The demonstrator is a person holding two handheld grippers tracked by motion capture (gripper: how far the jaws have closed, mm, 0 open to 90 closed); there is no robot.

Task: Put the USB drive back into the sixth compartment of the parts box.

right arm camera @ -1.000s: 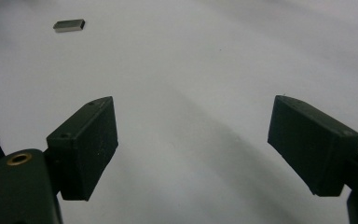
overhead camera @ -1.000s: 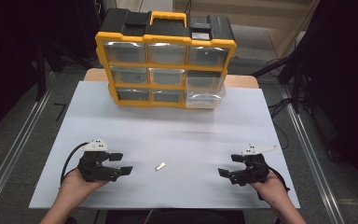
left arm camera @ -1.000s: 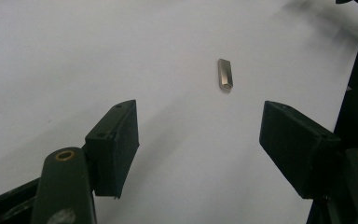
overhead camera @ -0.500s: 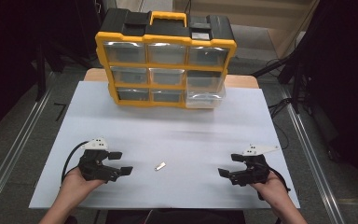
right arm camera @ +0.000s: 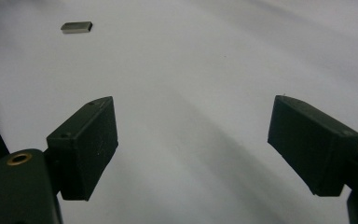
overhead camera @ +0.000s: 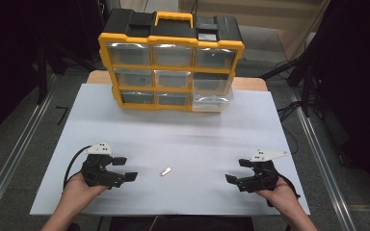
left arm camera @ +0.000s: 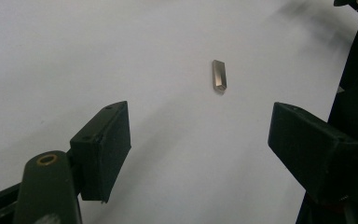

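**Metal piece lies free between two idle grippers**

The small metal piece (overhead camera: 165, 171) lies flat on the white table (overhead camera: 183, 139), near the front edge and between the two grippers, closer to the left one. Nothing touches it.

The left gripper (overhead camera: 124, 169) rests on the table with its jaws spread wide and empty; in the left gripper view the piece (left arm camera: 219, 75) sits ahead of the gap. The right gripper (overhead camera: 238, 171) is likewise released and empty, well apart from the piece.

Over the last second nothing has shifted: piece and hands hold their places, so no grasp has begun. At the far edge stands a yellow organizer (overhead camera: 172, 60), its lower right drawer (overhead camera: 213, 102) pulled partly out, a likely destination.
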